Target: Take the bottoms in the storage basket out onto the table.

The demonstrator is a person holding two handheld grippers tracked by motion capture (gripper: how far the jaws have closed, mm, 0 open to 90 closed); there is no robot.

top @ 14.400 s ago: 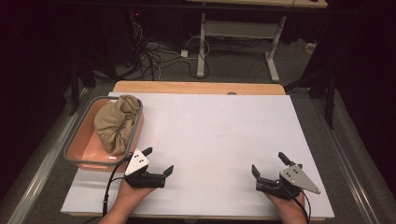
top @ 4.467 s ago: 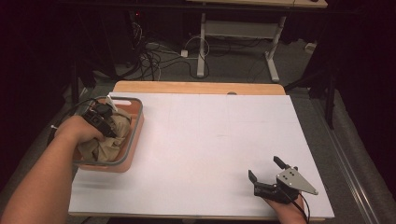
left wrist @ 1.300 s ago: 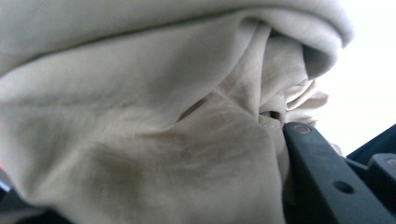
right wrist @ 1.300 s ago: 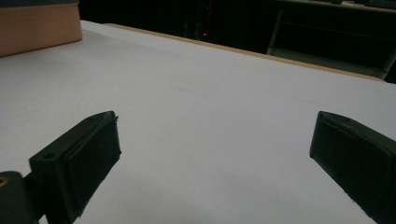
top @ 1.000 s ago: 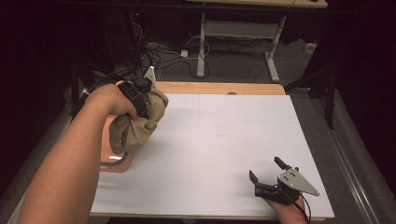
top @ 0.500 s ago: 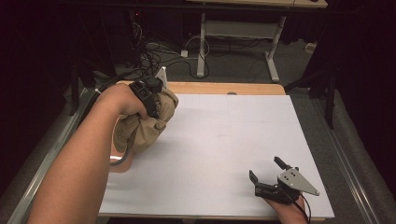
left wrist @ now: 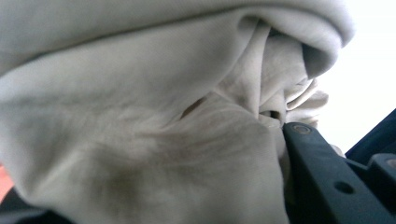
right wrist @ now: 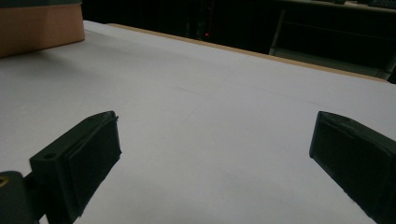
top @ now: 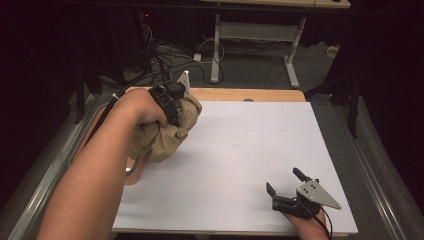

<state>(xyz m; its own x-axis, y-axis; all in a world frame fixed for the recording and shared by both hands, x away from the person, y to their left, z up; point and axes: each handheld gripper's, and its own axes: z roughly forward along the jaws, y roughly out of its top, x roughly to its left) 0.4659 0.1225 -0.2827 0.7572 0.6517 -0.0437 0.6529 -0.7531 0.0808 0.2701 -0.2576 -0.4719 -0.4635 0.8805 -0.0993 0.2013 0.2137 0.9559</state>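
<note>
The cloth (top: pixel 167 131) is being gripped by the left tongs (top: pixel 172 107) over the worktop's (top: pixel 240 150) left edge; the right tongs (top: pixel 286 186), gaping empty, are being rested well apart, by the near right corner.

The cloth (top: pixel 167 135) is a plain beige, with no print; close up in the left gripper view (left wrist: pixel 140 140) it reads as pale greyish tan with darker shading in its folds. The left tongs (top: pixel 172 100) are black, and so are the right tongs (top: pixel 287 187), which carry a light grey plate with dark dots. The table (top: pixel 250 150) has a plain white top with a light wood-coloured edge. A sliver of salmon-pink tray (top: pixel 134 176) with a grey rim shows beneath the cloth.
</note>
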